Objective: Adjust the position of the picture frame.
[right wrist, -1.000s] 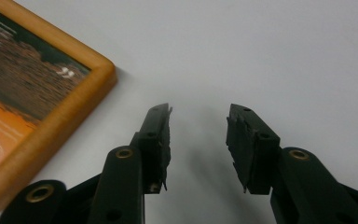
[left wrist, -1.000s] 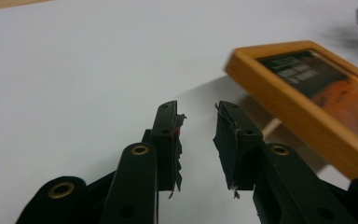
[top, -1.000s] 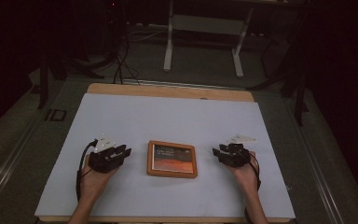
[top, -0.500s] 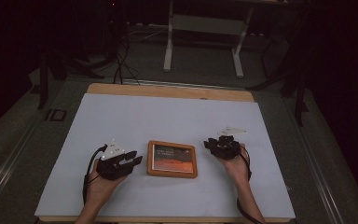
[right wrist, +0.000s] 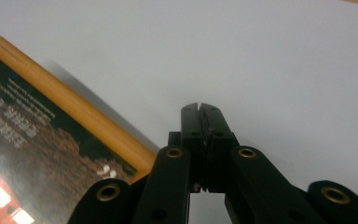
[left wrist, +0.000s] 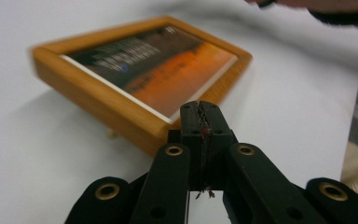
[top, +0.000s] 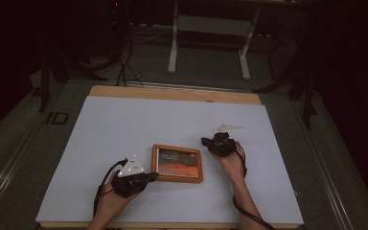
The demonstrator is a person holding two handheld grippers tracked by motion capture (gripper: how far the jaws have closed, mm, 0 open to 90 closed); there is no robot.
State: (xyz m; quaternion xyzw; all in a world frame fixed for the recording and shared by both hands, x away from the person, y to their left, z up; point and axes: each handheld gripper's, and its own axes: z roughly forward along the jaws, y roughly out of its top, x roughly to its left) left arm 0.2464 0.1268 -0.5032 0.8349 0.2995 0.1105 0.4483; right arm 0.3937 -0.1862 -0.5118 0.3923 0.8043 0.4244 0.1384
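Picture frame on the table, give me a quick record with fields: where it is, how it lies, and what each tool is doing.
thing: wooden picture frame, orange and dark print
place: near middle of the white table, between the two tools
pose: flat, picture side up
left tool: jaws shut, nothing between them, tips at the frame's near left corner
right tool: jaws shut, nothing between them, tips by the frame's far right corner
contact: cannot tell for either tool
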